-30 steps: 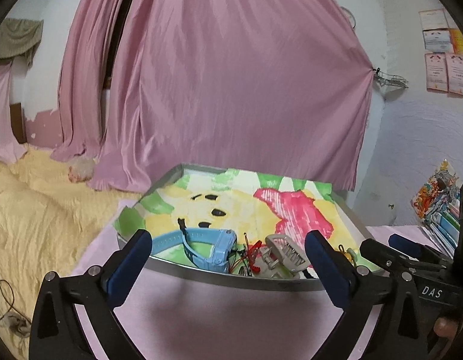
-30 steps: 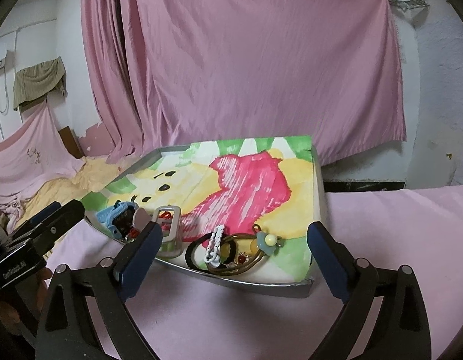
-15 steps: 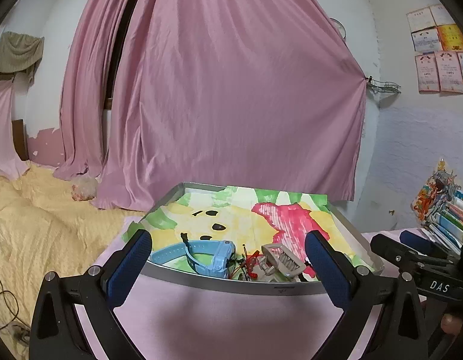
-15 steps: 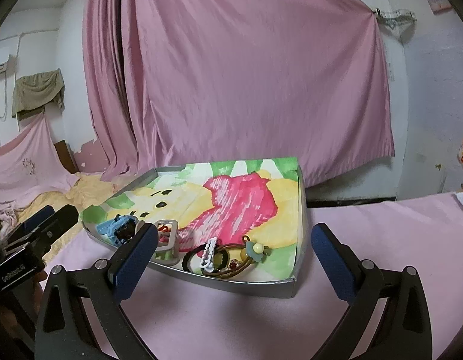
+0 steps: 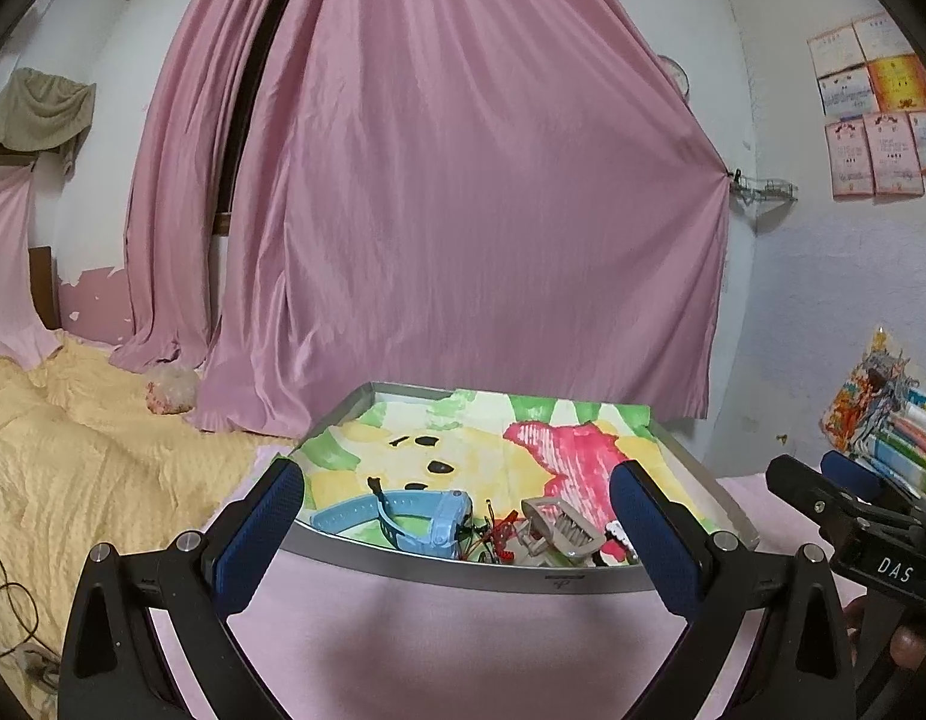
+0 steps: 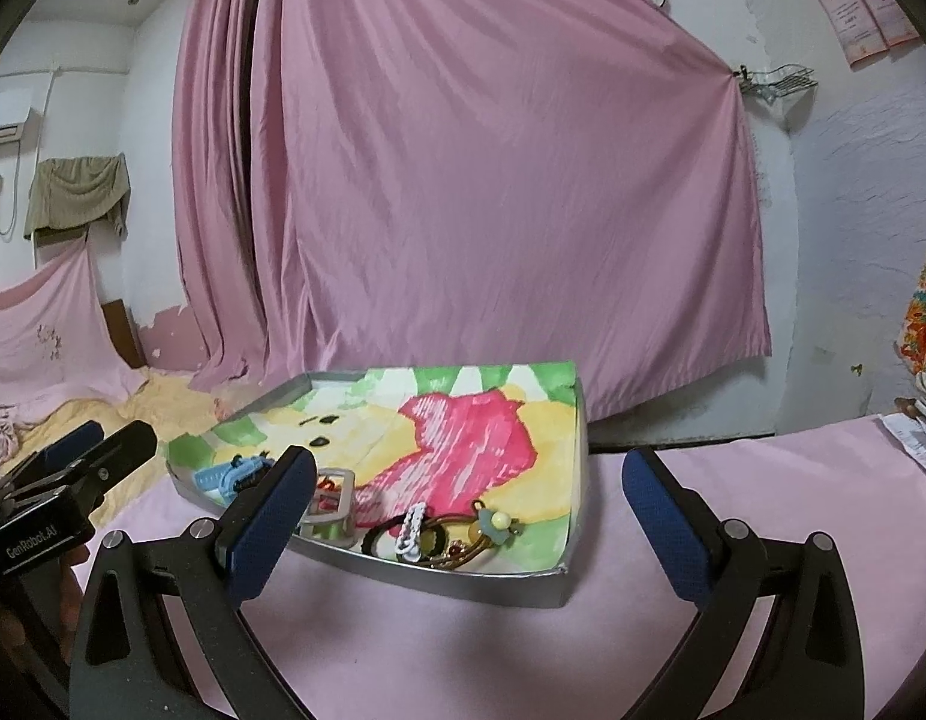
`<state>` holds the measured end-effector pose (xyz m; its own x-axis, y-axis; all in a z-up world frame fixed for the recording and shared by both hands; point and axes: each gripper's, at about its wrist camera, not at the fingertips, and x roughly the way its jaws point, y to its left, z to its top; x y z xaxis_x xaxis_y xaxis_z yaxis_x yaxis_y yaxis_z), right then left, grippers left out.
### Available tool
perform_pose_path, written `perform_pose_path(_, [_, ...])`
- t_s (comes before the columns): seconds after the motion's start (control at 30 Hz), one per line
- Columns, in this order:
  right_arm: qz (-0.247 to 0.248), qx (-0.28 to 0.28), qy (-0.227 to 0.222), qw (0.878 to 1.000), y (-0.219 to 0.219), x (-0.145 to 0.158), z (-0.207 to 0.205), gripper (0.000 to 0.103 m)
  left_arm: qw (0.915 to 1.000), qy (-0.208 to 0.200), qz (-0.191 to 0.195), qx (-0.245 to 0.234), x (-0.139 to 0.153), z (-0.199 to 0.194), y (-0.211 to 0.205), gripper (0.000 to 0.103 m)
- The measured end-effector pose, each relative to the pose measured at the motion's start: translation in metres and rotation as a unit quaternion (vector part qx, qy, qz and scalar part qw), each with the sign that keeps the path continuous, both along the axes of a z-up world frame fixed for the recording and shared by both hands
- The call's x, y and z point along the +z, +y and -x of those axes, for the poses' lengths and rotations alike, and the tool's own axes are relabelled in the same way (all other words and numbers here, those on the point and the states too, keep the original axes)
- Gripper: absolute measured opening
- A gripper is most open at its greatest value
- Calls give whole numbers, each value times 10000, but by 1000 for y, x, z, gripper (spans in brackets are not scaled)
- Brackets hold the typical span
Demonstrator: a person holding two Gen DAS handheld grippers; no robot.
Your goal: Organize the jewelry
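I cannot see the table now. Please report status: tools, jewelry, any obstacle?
Left tool open, right tool open, both empty. Jewelry in tray: blue watch, hair ties. Nothing in the way.

L gripper [image 5: 457, 531] & R gripper [image 6: 469, 516]: both jaws wide apart, empty, level.

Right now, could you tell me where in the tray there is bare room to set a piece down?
The far half of the tray, over the yellow and pink drawing, is bare up to the back rim. The near edge is crowded: blue watch, red pieces, grey claw clip, then hair ties and bracelet toward the right corner. The pink cloth right of the tray is also free.
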<state>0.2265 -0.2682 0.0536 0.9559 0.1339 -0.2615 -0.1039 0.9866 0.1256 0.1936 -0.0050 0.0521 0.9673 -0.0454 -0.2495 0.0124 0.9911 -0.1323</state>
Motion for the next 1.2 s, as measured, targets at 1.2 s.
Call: perform_pose_path(1.2, [234,86,-584,9980,22,-1,169,100,9980,-14,-262,581,-13,154,22,102])
